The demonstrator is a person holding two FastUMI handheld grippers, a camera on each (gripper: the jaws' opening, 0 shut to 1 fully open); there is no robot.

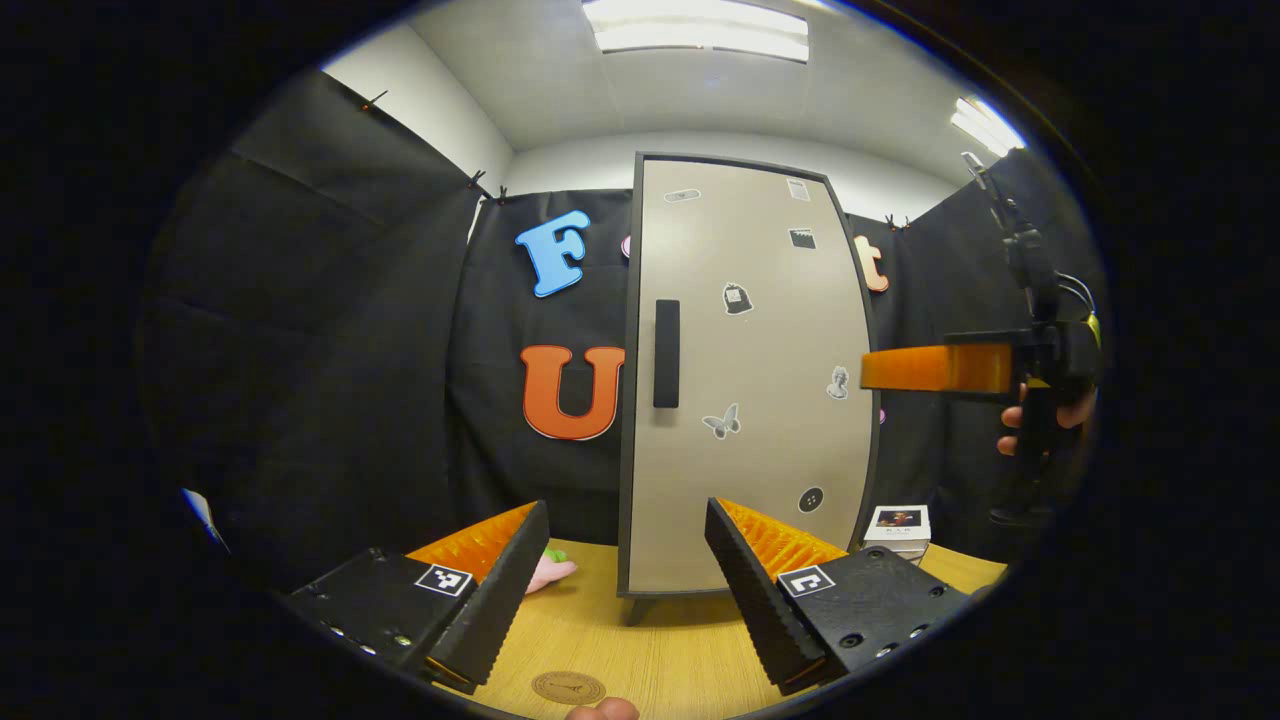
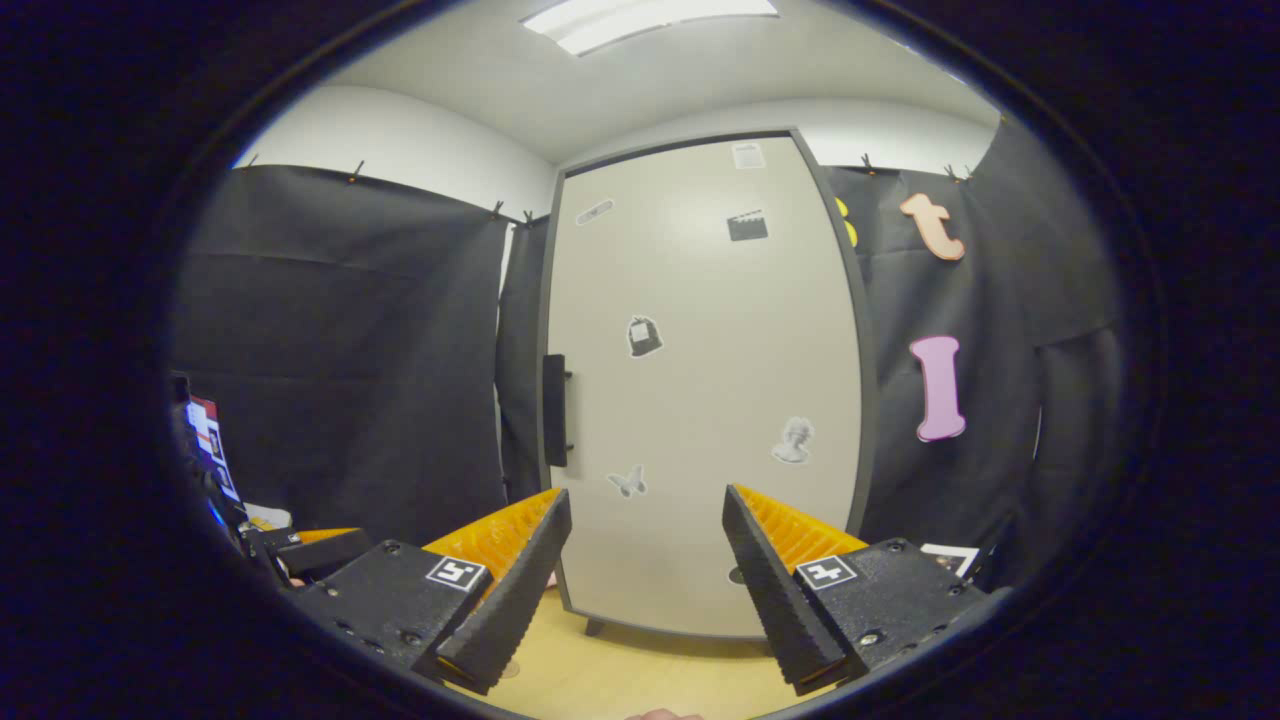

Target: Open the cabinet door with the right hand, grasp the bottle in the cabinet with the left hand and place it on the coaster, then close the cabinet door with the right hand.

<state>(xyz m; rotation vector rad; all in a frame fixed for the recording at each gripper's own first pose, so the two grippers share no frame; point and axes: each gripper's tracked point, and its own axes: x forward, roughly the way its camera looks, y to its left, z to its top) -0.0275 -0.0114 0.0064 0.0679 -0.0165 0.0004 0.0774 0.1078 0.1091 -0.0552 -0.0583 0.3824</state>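
Observation:
A tall cabinet stands on the wooden table with its beige sticker-covered door (image 1: 760, 380) closed, hiding whatever is inside. The door's black vertical handle (image 1: 666, 352) is on its left edge. A round brown coaster (image 1: 568, 687) lies on the table close in front of my left gripper (image 1: 620, 590), which is open and holds nothing, a short way back from the door. My right gripper (image 2: 645, 590) is also open and empty, facing the door (image 2: 700, 400) with the handle (image 2: 555, 410) up and to its left. In the left gripper view the right gripper (image 1: 940, 368) hovers right of the cabinet, held by a hand (image 1: 1040, 415).
A small white box (image 1: 898, 528) sits on the table (image 1: 680, 650) at the cabinet's right foot. A pink and green object (image 1: 550, 572) lies left of the cabinet's base. Black cloth walls close the booth on all sides. The left gripper's body (image 2: 310, 548) shows low on the left.

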